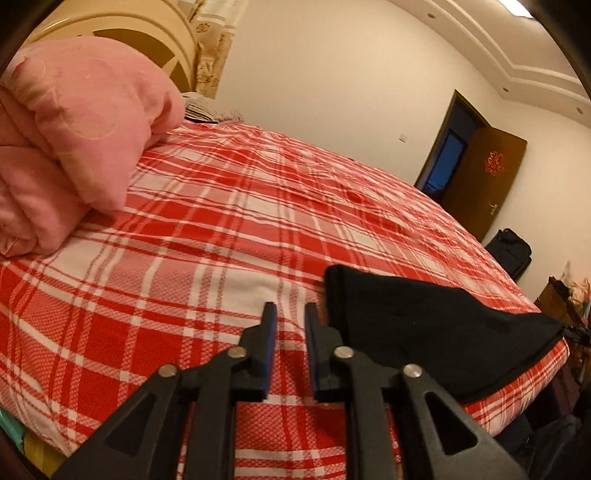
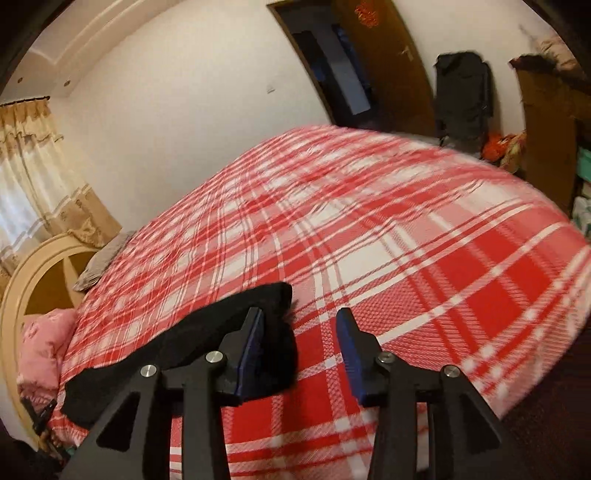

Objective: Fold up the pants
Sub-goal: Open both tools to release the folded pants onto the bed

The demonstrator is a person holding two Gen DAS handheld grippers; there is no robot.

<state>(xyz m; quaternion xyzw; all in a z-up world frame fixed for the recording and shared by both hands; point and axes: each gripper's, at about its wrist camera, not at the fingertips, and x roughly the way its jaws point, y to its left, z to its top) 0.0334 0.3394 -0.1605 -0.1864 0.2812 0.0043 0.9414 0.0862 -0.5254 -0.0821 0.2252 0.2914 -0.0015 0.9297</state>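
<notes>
Black pants (image 1: 436, 328) lie folded flat on the red and white plaid bed cover (image 1: 229, 229), near the bed's near edge. In the left wrist view my left gripper (image 1: 291, 314) is open, empty, just left of the pants' folded edge, above the cover. In the right wrist view the pants (image 2: 207, 332) stretch from the lower left to the centre. My right gripper (image 2: 301, 321) is open and holds nothing; its left finger (image 2: 255, 343) overlaps the pants' right end, and the right finger hangs over bare cover (image 2: 443, 258).
A rolled pink quilt (image 1: 74, 140) sits at the head of the bed by the cream headboard (image 1: 147, 33). A brown door (image 1: 480, 177) stands open at the far wall, with a black bag (image 1: 511, 251) beside it. Wooden furniture (image 2: 546, 122) stands past the bed's foot.
</notes>
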